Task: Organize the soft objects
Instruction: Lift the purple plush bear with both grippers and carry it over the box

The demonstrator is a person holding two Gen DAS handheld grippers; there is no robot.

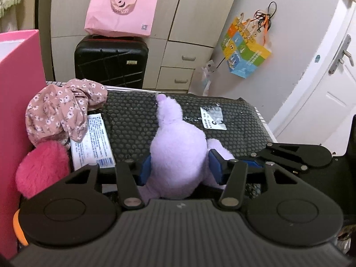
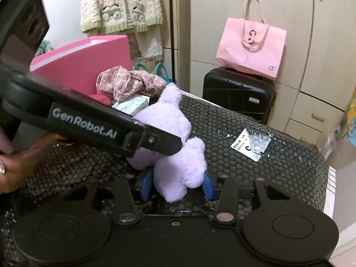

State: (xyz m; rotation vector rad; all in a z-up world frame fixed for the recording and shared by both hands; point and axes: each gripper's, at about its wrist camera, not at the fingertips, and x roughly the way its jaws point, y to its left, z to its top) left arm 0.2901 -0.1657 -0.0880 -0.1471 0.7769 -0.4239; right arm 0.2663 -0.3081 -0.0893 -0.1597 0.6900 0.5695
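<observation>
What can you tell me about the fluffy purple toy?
The purple plush toy is pale lilac and fuzzy all over, with a round fat body and a long part sticking up that ends in a pinkish tip. It sits on a black bubble-wrap parcel. The left gripper squeezes its body between blue pads, and the right gripper pinches a smaller lobe of it. No face shows from here.
</observation>
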